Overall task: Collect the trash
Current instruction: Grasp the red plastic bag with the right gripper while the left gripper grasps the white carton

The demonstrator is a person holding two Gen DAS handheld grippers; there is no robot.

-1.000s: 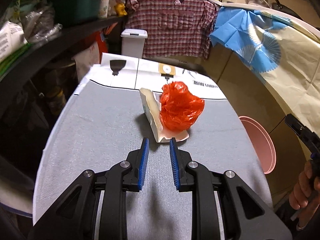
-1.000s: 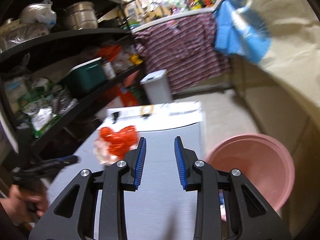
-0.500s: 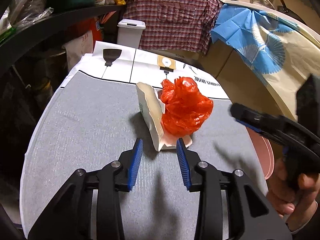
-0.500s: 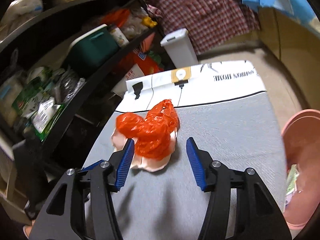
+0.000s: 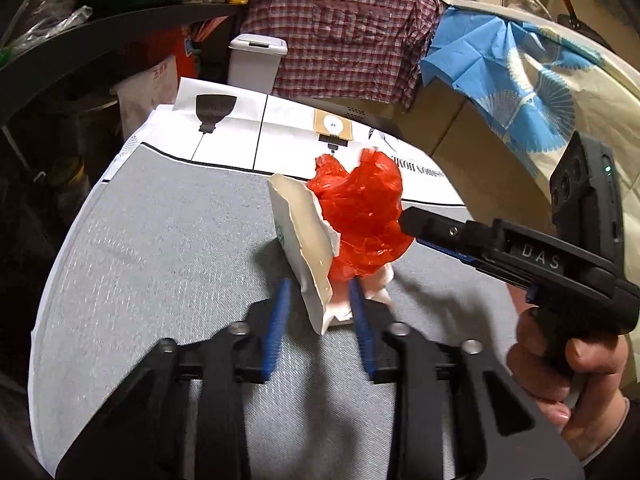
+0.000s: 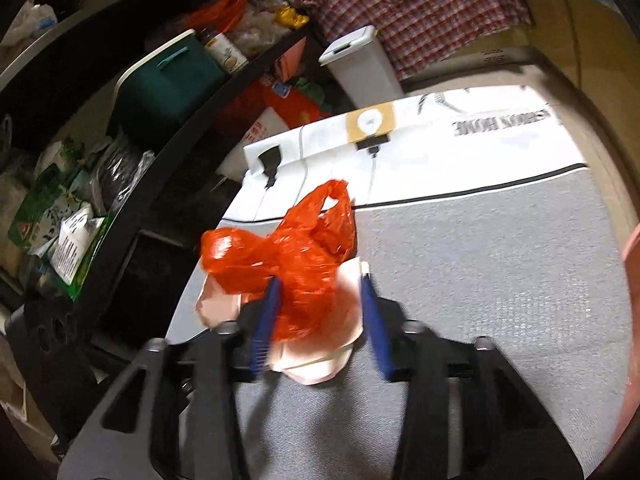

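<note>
A crumpled red plastic bag sits in a torn cream paper wrapper in the middle of the grey padded table. My left gripper straddles the wrapper's near edge. Its jaws are closing; the left pad is still clear of the paper. My right gripper comes in from the right side, jaws closing around the red bag and cream wrapper, the pads just at their sides. One of its fingers shows against the bag in the left wrist view, with a hand on its grip.
A pink basin stands off the table's right edge. A white lidded bin is on the floor behind the table's far end. Dark shelves crowded with bags and boxes run close along the left side.
Both grippers have moved in on the trash pile, the right one swinging in from the right and dropping. Each opened wider, then began narrowing around the wrapper and bag.
</note>
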